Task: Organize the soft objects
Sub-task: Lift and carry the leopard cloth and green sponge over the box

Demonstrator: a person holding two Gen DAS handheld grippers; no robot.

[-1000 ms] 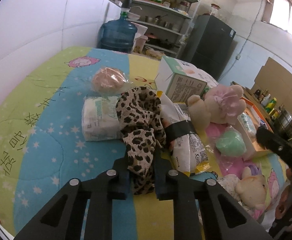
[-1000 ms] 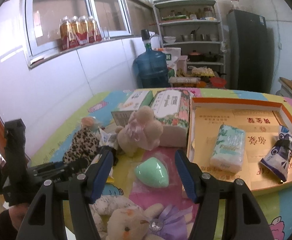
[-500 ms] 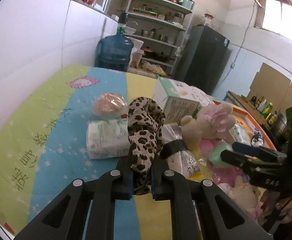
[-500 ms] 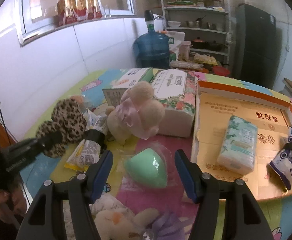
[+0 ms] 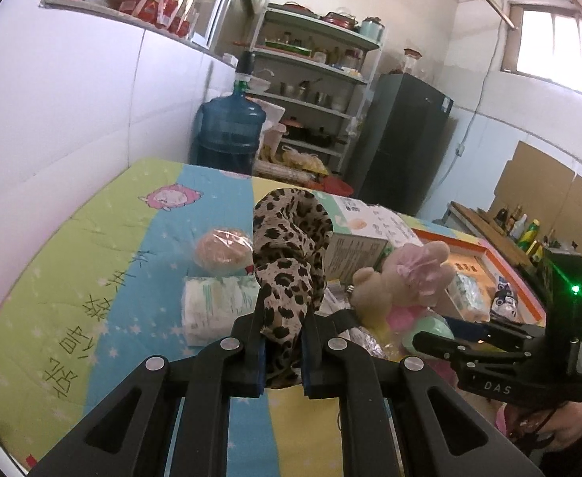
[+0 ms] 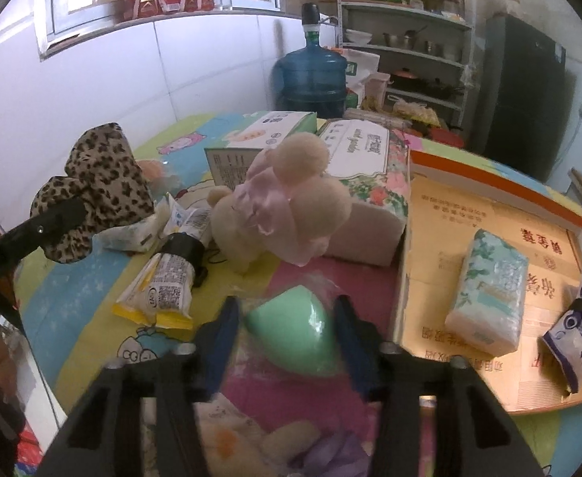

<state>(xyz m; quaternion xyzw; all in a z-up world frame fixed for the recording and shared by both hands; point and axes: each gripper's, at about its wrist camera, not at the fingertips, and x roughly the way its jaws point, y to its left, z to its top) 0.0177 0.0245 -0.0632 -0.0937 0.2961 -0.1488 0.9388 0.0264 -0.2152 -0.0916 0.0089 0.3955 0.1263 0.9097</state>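
Both tongs are occupied: the left gripper (image 5: 283, 351) is clamped on the limp, light leopard-print pouch (image 5: 289, 246), while the right gripper (image 6: 287, 328) has just been closing around the squashy green sponge (image 6: 291, 328), best pinched across its middle

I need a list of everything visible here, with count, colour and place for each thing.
leopard-print plush: 1, brown-black, in left tool
green sponge: 1, wrapped, between jaws of right tool
bow plush: 1, beige-pink, before tissue boxes
tissue boxes: 2, green-white and floral, centre
tray: 1, orange-rimmed, right
tissue pack: 1, pale green, in tray
pouch: 1, blue-white, in tray
snack packet: 1, yellow-white, beside bow plush
water bottle: 1, blue, far back
left tool: 1, black, shut on leopard-print plush
right tool: 1, black, jaws just closing on green sponge
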